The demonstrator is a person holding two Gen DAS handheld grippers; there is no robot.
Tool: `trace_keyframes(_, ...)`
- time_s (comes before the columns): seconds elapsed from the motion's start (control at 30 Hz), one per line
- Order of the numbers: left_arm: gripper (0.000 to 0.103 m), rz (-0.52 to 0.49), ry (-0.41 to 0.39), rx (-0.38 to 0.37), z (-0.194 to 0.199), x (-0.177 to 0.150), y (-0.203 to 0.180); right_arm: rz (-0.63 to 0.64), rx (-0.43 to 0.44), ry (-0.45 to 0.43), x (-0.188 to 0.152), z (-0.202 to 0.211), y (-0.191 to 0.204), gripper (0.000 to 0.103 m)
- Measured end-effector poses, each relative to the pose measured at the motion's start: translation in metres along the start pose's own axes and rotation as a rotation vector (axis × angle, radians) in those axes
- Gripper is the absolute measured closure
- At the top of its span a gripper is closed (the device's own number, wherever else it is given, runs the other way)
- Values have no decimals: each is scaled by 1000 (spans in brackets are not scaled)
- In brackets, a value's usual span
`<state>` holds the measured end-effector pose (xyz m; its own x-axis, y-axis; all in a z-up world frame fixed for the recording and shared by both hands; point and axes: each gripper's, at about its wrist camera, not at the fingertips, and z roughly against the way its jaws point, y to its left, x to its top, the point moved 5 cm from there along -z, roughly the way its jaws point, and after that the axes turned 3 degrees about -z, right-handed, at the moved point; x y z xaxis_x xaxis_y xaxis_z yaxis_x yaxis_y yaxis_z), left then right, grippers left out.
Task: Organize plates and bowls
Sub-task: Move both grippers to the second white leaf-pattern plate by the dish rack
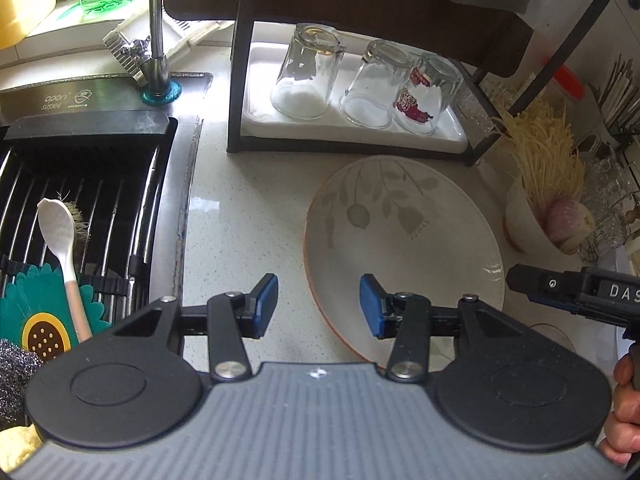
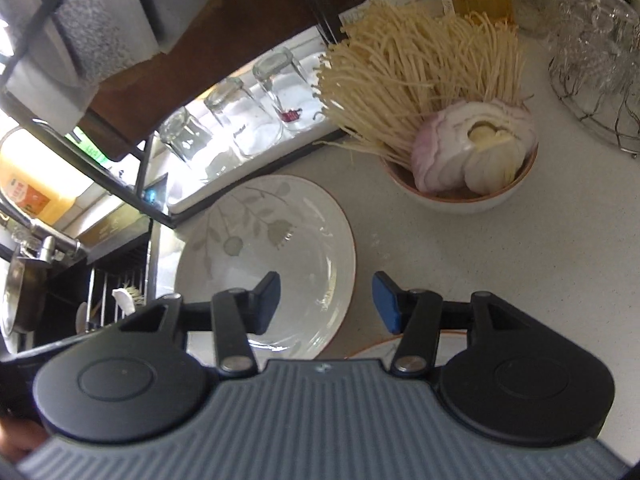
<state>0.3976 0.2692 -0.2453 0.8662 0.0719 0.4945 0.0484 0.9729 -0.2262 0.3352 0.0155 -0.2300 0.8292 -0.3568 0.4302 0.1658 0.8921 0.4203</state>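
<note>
Both the left gripper (image 1: 319, 306) and the right gripper (image 2: 326, 302) are spread and empty, the plate (image 1: 400, 248) lies at frame center, the bowl (image 2: 460, 196) at upper right, so nothing seems organized yet.

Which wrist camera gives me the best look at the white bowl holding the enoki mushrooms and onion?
The right wrist view. The white bowl with enoki mushrooms and onion sits unobstructed there, orange-edged rim and contents plain. The left wrist view catches it only at the far right edge, distorted, its rim partly hidden by its contents.
</note>
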Motion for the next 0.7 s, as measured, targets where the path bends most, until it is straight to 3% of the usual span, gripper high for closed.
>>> trace_keyframes(0.4, 52, 14, -2, -20, -26, 16, 5, -2, -29, 18, 10, -27, -3, 58)
trace_keyframes(0.63, 54, 15, 23, -26, -43, 19, 5, 11, -41, 44, 12, -42, -1, 76)
trace_keyframes(0.7, 60, 14, 25, -23, -46, 21, 6, 18, -42, 45, 12, -45, 0, 79)
